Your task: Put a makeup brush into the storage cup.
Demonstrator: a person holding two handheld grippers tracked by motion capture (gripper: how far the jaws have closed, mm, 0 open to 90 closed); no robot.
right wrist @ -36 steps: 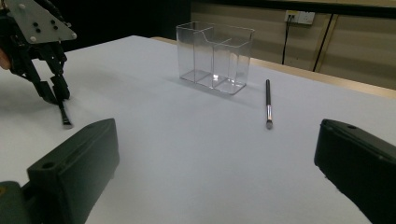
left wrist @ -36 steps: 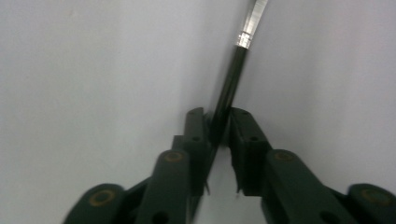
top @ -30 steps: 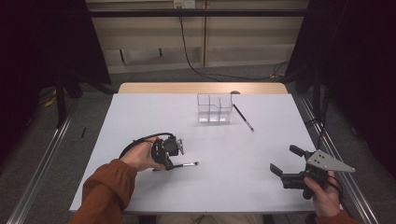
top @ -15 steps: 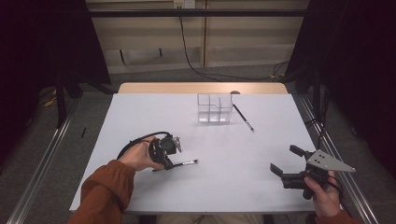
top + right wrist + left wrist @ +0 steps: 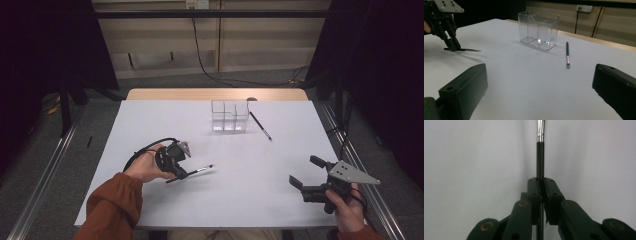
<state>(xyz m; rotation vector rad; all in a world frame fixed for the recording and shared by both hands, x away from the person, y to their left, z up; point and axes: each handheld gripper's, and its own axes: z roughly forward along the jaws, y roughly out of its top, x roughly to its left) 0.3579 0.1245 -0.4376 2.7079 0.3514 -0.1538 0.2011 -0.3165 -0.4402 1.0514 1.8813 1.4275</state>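
left gripper [image 5: 181,169] clenched on the near brush [image 5: 194,173] partway along its black handle, low over the white table [image 5: 150,125], bristle end jutting clear so it can go tip-up into the clear organizer [image 5: 229,116] beyond. right gripper [image 5: 306,175] released, jaws wide, parked near the table's right edge, probably waiting for the second brush [image 5: 261,125] lying just beside the organizer.

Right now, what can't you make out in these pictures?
- Brush tip: cut off by the top edge, left gripper view.
- Its handle end: hidden under the left gripper.
- Second brush bristles: too small, high view.
- Clear organizer contents: glare blurs them, right gripper view.
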